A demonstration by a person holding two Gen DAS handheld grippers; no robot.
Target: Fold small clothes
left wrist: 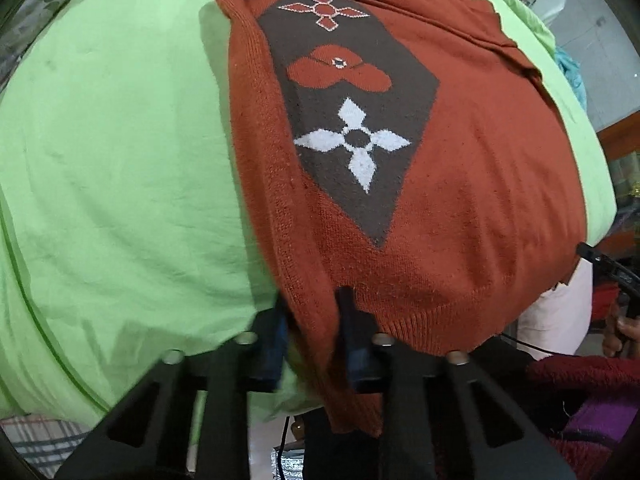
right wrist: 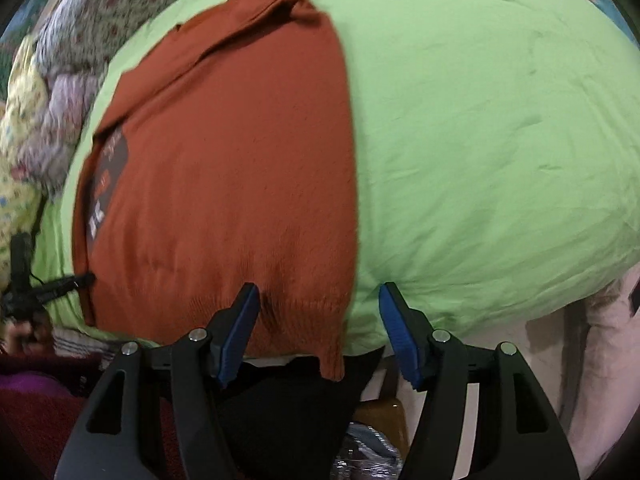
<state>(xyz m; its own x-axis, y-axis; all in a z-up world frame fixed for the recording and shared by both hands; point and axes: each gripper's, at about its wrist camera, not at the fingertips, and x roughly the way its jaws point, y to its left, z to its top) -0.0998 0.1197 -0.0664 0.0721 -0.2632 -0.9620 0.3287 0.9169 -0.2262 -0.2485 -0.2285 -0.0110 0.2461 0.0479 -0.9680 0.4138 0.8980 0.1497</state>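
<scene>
Rust knitted sweater laid on the green sheet, taken by its ribbed hem.

The rust knitted sweater (left wrist: 460,200) is spread flat on the green sheet (left wrist: 120,160), its ribbed hem (right wrist: 296,308) overhanging the sheet's near edge. The left tongs (left wrist: 316,344) are seen clamped on the hem's corner fold; the right tongs (right wrist: 320,328) are held apart, with the hem's other corner between the pads but not pinched. The knit is judged soft, light and stretchy, apt to sag and drag. The doubled rib at both corners is judged the firmest hold.
</scene>
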